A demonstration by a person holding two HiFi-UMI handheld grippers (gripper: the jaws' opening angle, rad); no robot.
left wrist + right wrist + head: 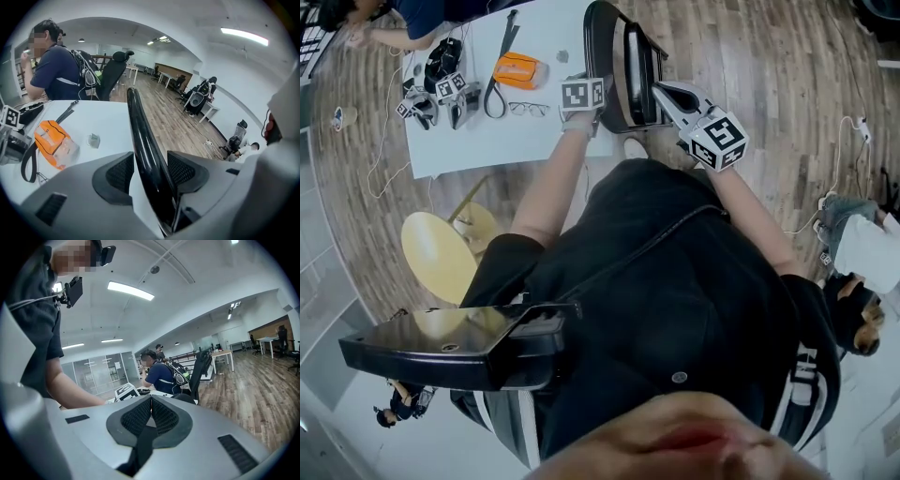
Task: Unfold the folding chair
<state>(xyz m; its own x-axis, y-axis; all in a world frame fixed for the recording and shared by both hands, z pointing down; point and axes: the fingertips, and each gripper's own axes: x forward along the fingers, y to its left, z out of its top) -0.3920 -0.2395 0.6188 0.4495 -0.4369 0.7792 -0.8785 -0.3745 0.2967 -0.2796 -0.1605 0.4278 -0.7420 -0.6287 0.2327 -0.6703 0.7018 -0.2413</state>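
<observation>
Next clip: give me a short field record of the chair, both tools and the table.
Chair: folding chair, folded, standing beside the white table.
Left tool: open, jaws astride the chair's black edge.
Right tool: shut, empty, tip by the chair; contact unclear.
Table: orange pouch, glasses, black strap.

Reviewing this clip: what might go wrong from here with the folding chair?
1. The left tongs stand open astride the folding chair's glossy black edge, not pressing it; a grip there may slip.
2. The right tongs are shut and empty, so nothing steadies the chair.
3. It stands close beside the white table, near the glasses; swinging it open may knock them.
</observation>
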